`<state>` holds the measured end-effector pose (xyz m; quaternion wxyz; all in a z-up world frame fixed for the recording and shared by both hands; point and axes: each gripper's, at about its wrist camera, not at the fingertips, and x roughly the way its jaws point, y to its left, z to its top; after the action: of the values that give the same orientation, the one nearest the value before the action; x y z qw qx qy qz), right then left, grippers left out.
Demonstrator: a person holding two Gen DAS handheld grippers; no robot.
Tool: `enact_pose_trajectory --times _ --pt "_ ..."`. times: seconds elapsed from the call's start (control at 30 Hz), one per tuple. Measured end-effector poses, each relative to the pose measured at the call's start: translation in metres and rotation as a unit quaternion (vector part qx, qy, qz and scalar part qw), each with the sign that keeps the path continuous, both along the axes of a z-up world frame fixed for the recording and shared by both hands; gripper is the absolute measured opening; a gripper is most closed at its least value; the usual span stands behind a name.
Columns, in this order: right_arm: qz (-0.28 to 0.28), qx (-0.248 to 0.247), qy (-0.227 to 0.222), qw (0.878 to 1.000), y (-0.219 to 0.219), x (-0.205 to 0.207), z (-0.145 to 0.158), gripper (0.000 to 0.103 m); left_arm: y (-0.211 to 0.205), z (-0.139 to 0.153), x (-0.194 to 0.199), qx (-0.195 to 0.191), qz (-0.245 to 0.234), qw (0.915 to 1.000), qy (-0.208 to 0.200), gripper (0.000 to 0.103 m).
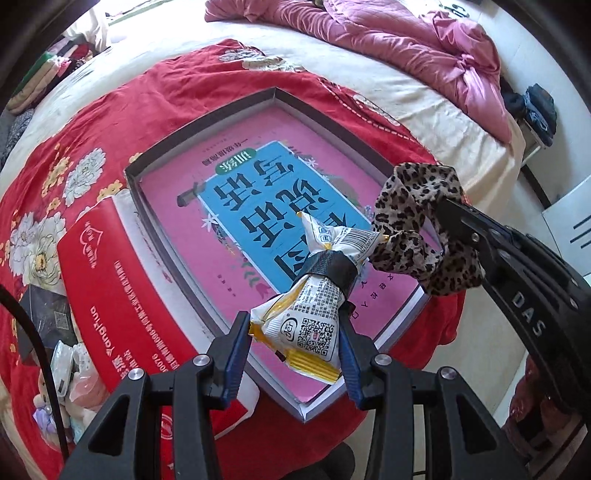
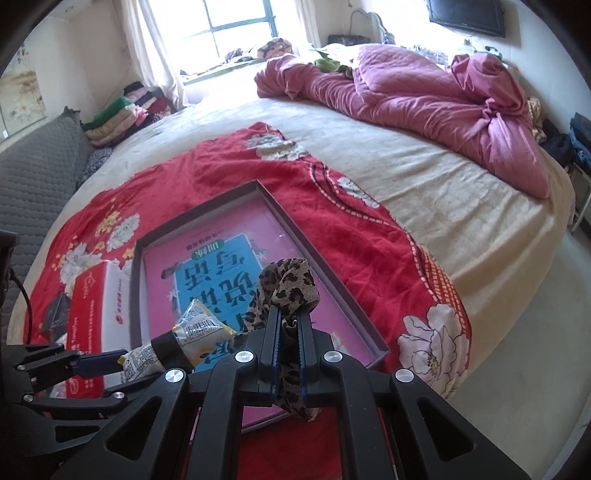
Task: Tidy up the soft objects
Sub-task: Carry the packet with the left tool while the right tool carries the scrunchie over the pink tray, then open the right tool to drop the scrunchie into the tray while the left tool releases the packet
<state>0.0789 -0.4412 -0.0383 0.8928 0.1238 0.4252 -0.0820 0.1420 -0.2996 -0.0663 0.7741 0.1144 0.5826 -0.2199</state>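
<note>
The left tongs [image 1: 295, 332] clamp a snack packet [image 1: 314, 295], its long axis pointing over the tray [image 1: 207, 122] on the bed. Just right, the right tongs [image 2: 288, 317] pinch a leopard scrunchie [image 1: 417, 229], also hanging above the tray.

room: bed [image 2: 461, 206] | pink quilt [image 2: 424, 92] | bright window [image 2: 236, 18], pale curtains [image 2: 147, 40] | grey sofa [image 2: 33, 173]

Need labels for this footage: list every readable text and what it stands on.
"DAS": on the right gripper, along its arm.
"Jer": snack packet.
"训练", upside down: pink book cover.
Red box lettering and the packet's fine print: too small to read.
</note>
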Motion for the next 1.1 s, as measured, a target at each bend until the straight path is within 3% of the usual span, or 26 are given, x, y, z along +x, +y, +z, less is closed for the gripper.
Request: enact_pose_trajectory --times 0.63,0.77,0.83,0.97,1.1 --pt "-0.017 0.002 0.051 0.999 -0.006 0.020 -0.044 0.015 -0.012 -0.020 0.003 0.022 -0.021 0.9994 0.014 0.045" --pt "-0.012 0.008 0.049 0.999 -0.005 0.018 -0.043 0.024 -0.013 -0.024 0.004 0.029 -0.020 0.9993 0.015 0.045" --pt "-0.016 0.008 0.043 0.999 -0.006 0.017 -0.040 0.035 -0.013 -0.025 0.005 0.028 -0.017 0.9993 0.019 0.046" --pt "-0.018 0.017 0.040 0.999 -0.007 0.014 -0.035 0.040 -0.014 -0.024 0.005 0.031 -0.021 0.9992 0.013 0.046" --pt "-0.021 0.017 0.028 0.999 -0.008 0.006 -0.026 0.050 -0.015 -0.024 0.005 0.036 -0.024 0.9990 0.010 0.046"
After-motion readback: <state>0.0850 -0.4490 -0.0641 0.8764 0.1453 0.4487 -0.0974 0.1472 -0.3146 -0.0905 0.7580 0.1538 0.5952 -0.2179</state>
